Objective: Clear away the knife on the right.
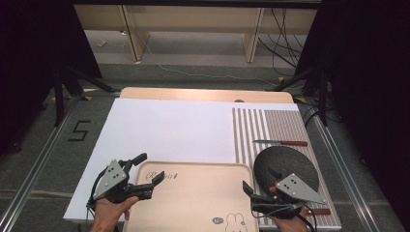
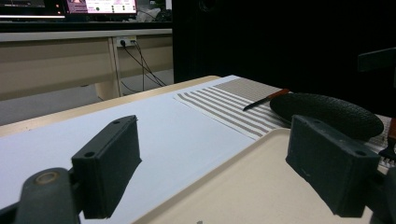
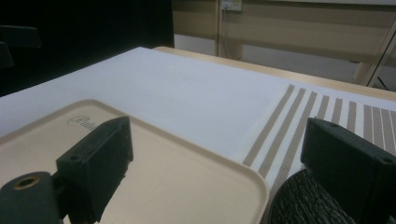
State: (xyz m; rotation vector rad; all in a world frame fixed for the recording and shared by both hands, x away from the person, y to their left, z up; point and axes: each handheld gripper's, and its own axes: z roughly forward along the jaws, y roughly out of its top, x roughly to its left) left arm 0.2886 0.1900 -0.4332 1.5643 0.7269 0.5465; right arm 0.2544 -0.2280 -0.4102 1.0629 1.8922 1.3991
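Note:
A beige tray with a rabbit print lies at the table's front middle. My left gripper stands open at the tray's left corner, one jaw over the white sheet and the other over the tray. My right gripper is open at the tray's right edge. In the right gripper view, one jaw is above the tray and the other above a dark round plate. Neither gripper has anything pinched between its pads.
The dark plate sits on a striped placemat at the right. A knife with a reddish handle lies beyond it, and a fork handle lies at the front right. A white sheet covers the table's middle and left.

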